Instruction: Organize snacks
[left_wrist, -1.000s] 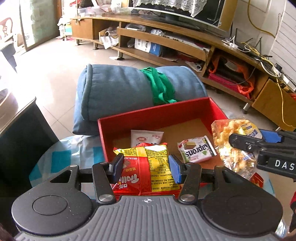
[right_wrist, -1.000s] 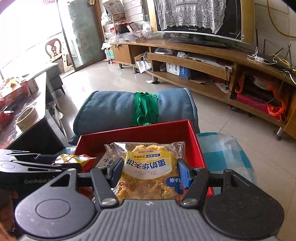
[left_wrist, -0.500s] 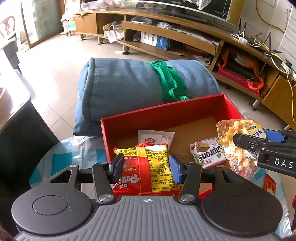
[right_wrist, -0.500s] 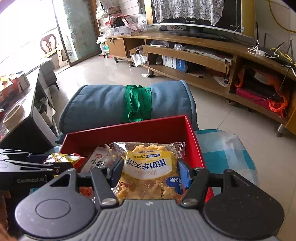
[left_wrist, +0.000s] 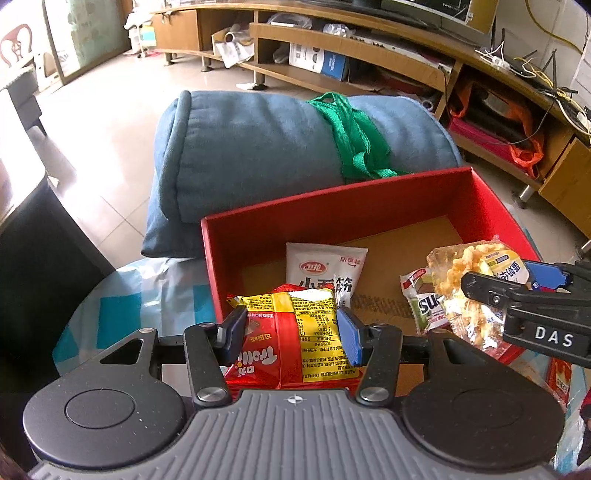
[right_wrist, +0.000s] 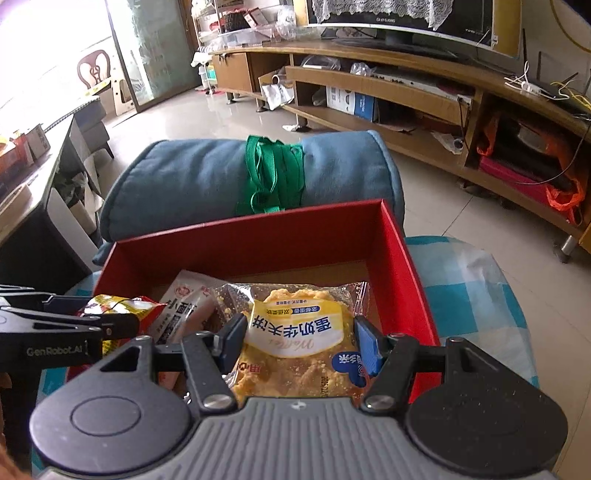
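Both grippers — left clamping a red-and-yellow foil packet, right clamping a clear cracker pack — hang over the red cardboard box's near edge, positioned for release inside.

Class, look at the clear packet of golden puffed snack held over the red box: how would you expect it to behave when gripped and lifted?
The clear packet, clamped in the right tool, is probably light, since it looks mostly puffed pieces. Its thin film crinkles at the sealed ends, so it likely flexes and sags. The crumbly contents would probably crush under a hard squeeze.

Red box, blue-and-white checked cloth
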